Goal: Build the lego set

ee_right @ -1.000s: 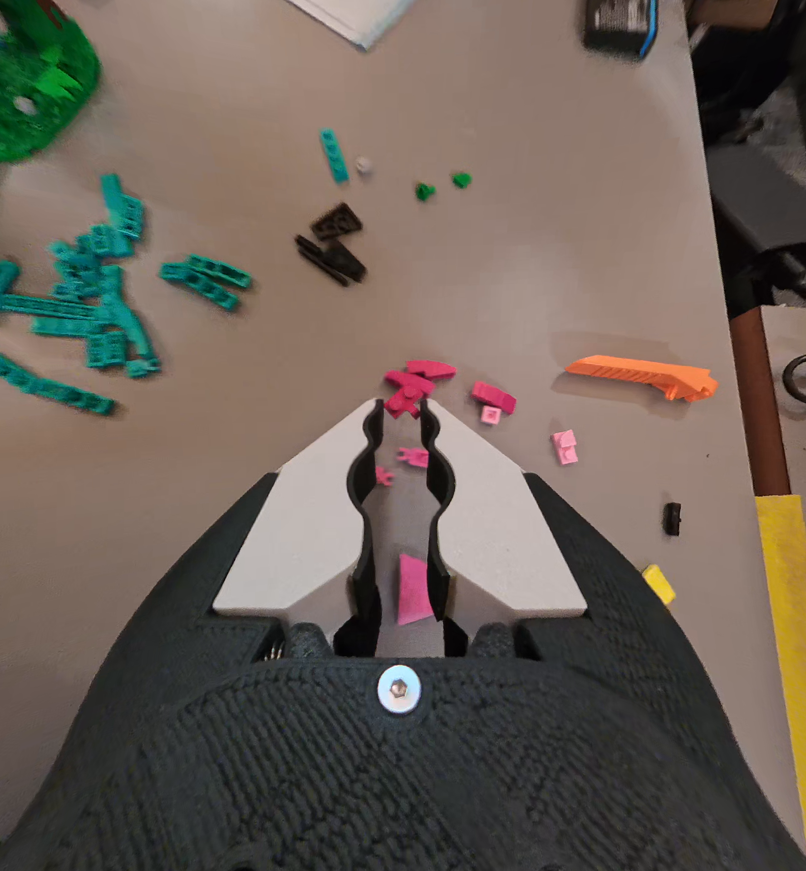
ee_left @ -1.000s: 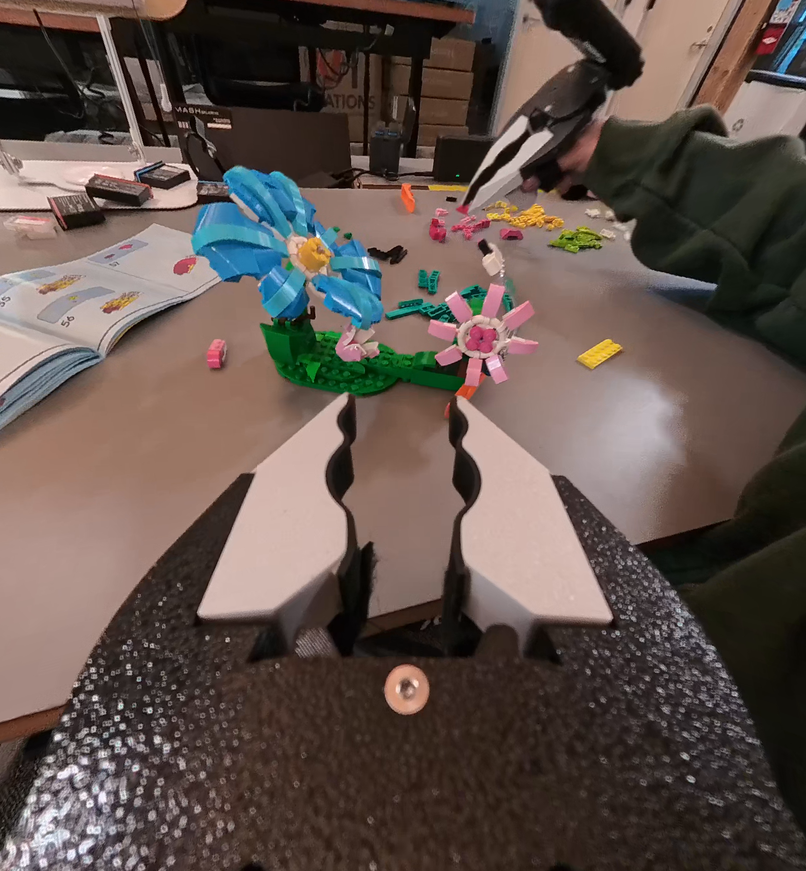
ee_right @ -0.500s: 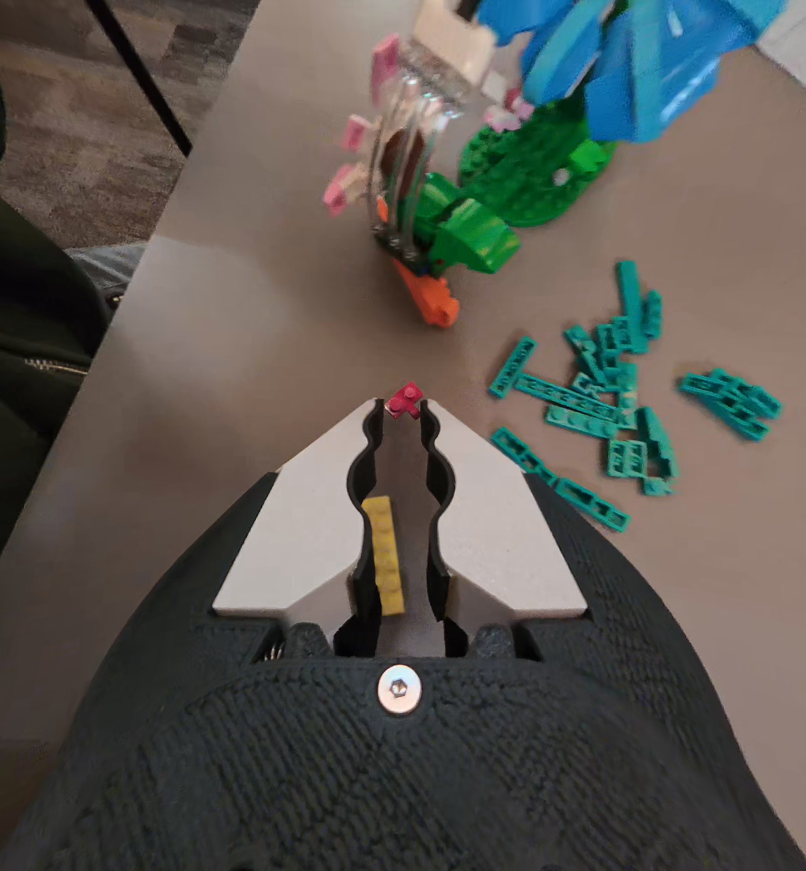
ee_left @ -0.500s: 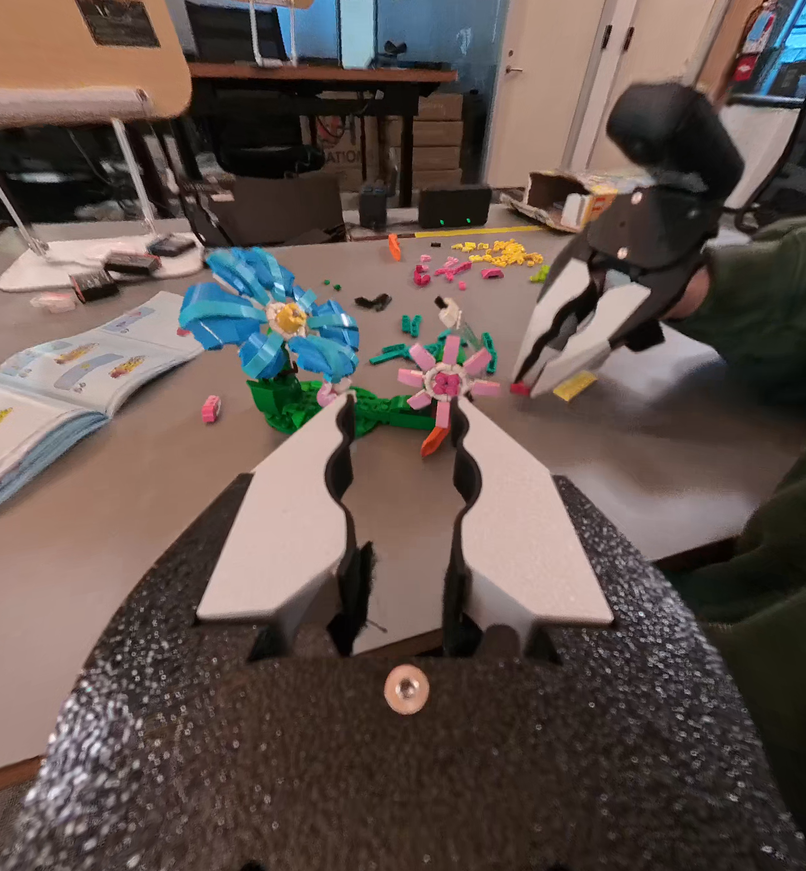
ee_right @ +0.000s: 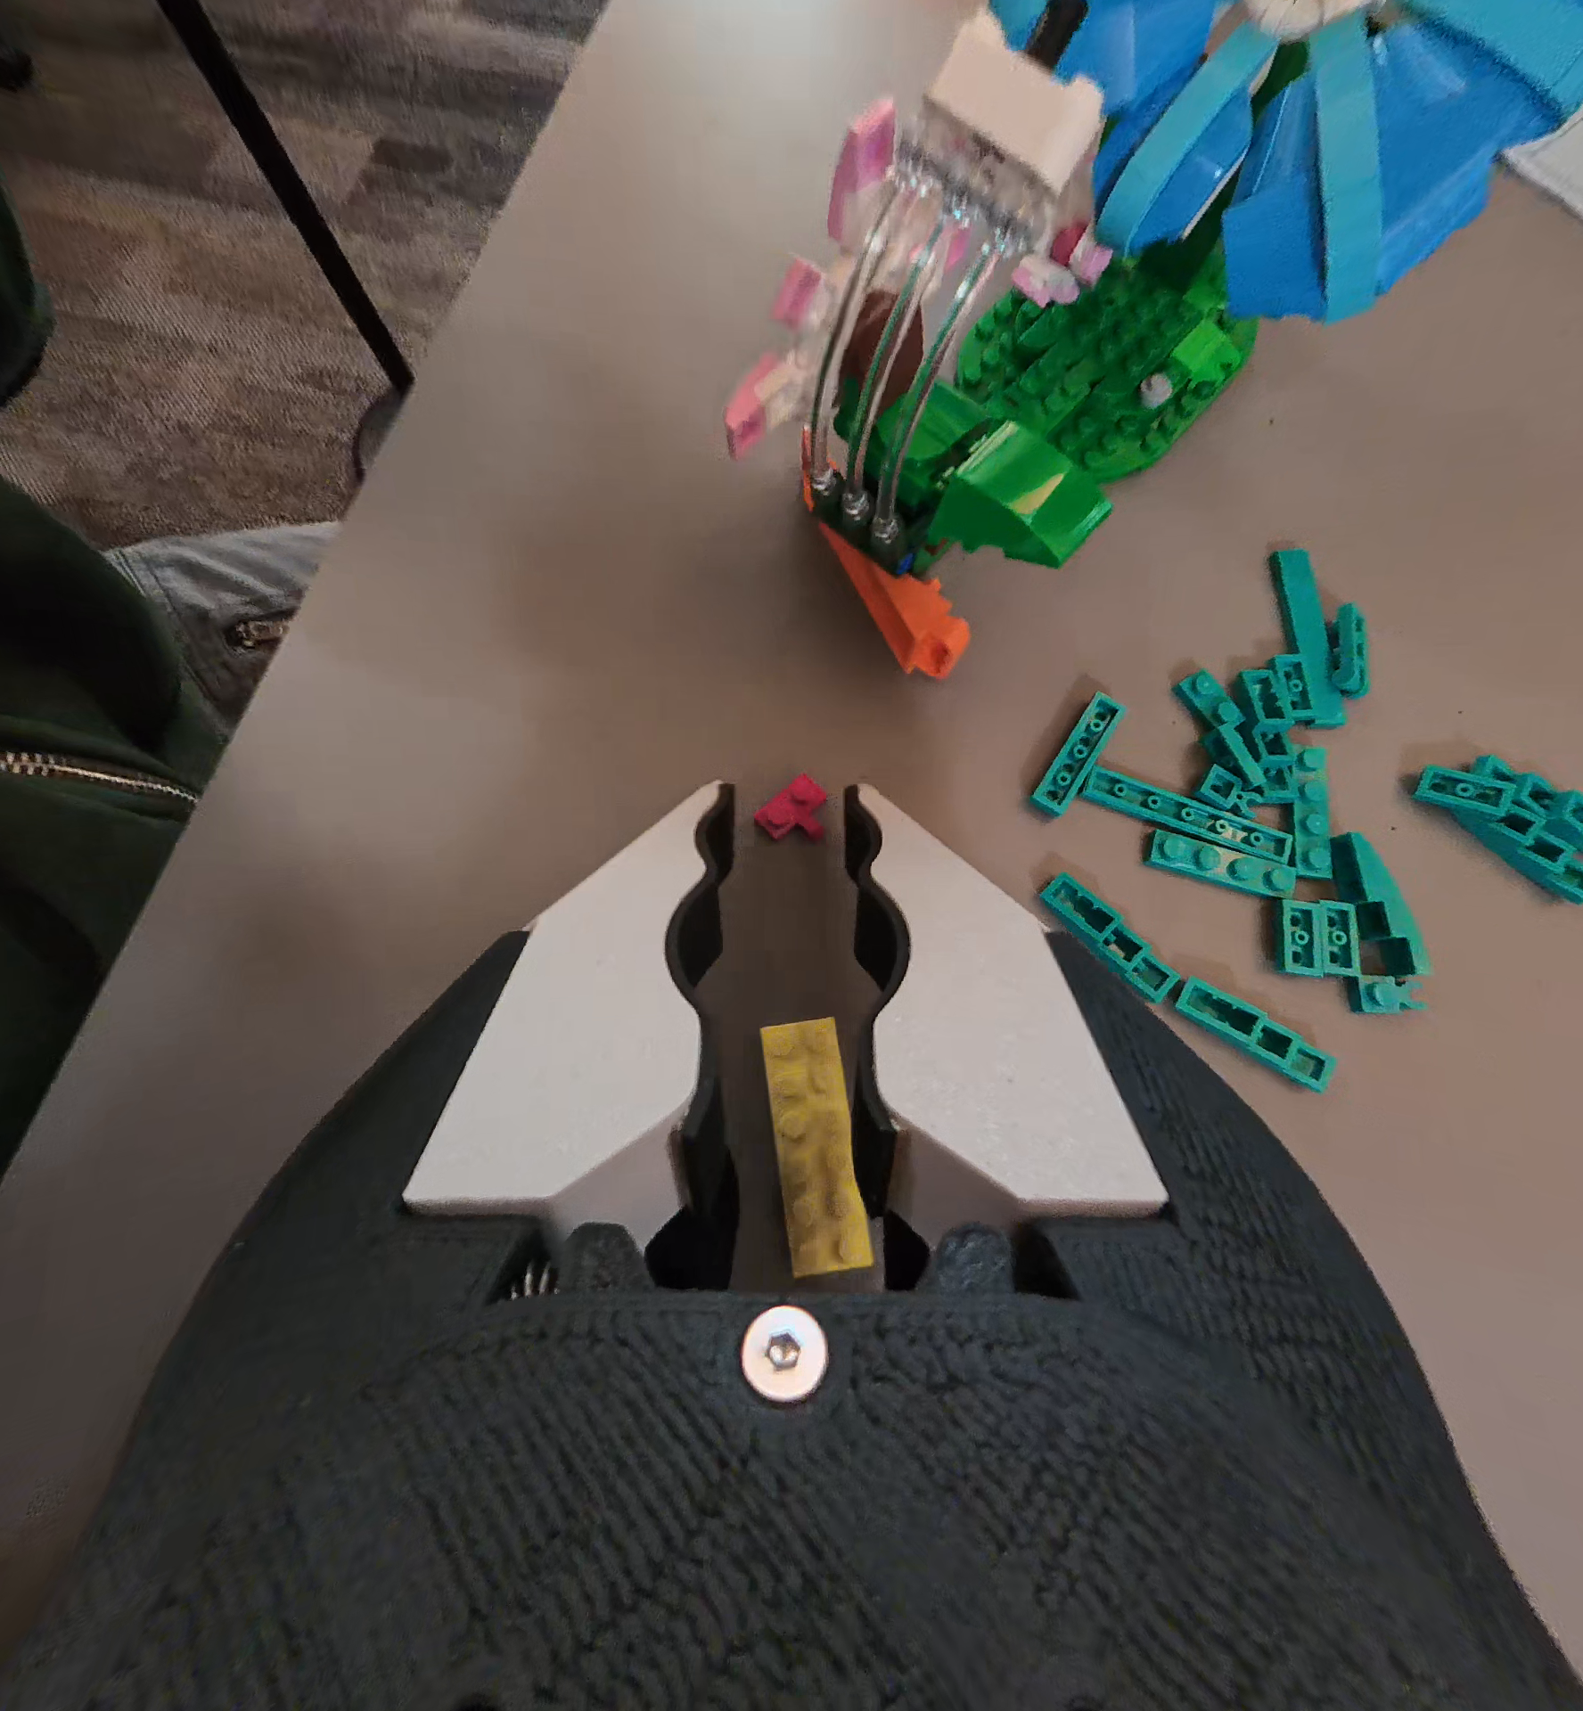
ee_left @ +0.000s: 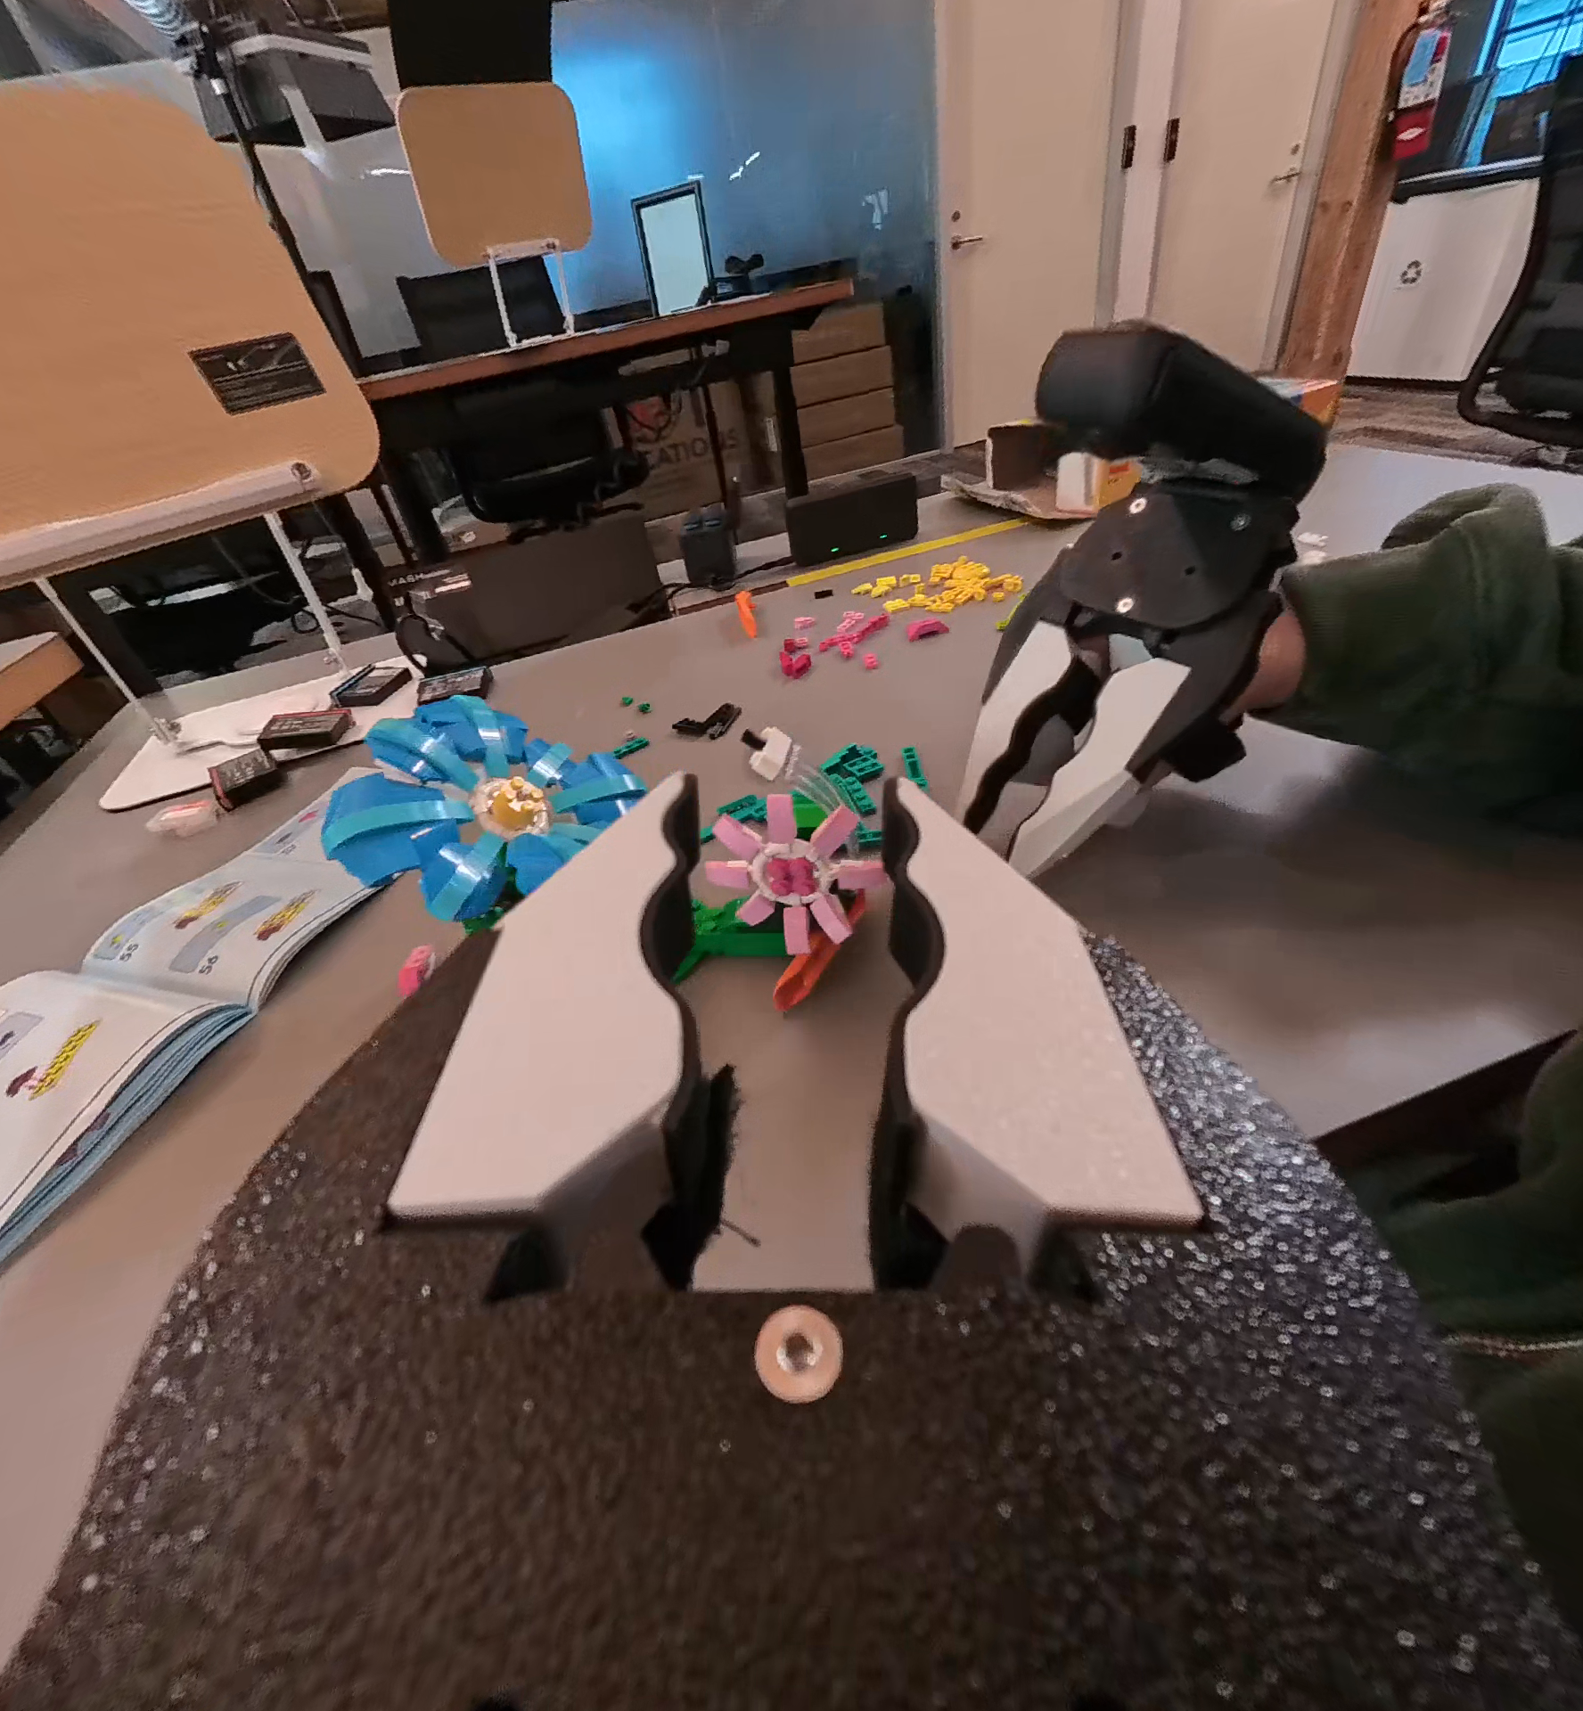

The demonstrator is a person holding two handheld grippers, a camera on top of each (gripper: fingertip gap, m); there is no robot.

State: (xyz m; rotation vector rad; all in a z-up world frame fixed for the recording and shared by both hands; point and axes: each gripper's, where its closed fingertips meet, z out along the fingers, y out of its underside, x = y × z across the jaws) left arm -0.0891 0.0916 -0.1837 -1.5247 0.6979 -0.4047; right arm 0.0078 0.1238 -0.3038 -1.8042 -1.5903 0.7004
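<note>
The lego model stands on the grey table (ee_left: 1232, 944): a big blue flower (ee_left: 501, 815) and a small pink flower (ee_left: 792, 875) on a green base (ee_right: 1093, 389), with an orange piece (ee_right: 908, 611) at its foot. My left gripper (ee_left: 792, 796) is open and empty, held above the table, and the pink flower shows between its fingers. My right gripper (ee_right: 788, 792) is slightly open, low over the table to the right of the model. A small dark pink piece (ee_right: 792, 807) lies between its tips, touching neither finger. It also shows in the left wrist view (ee_left: 1010, 852).
A yellow plate (ee_right: 811, 1148) lies on the table under my right gripper. Teal pieces (ee_right: 1279, 833) are scattered to its right. An open instruction booklet (ee_left: 121, 981) lies at the left. Yellow (ee_left: 945, 583) and magenta (ee_left: 834, 639) piles sit at the back. The table edge is close on the left in the right wrist view.
My right gripper carried the dark pink piece from the far pile to beside the model, came down to the table and opened slightly off it. My left gripper tilted toward the pink flower.
</note>
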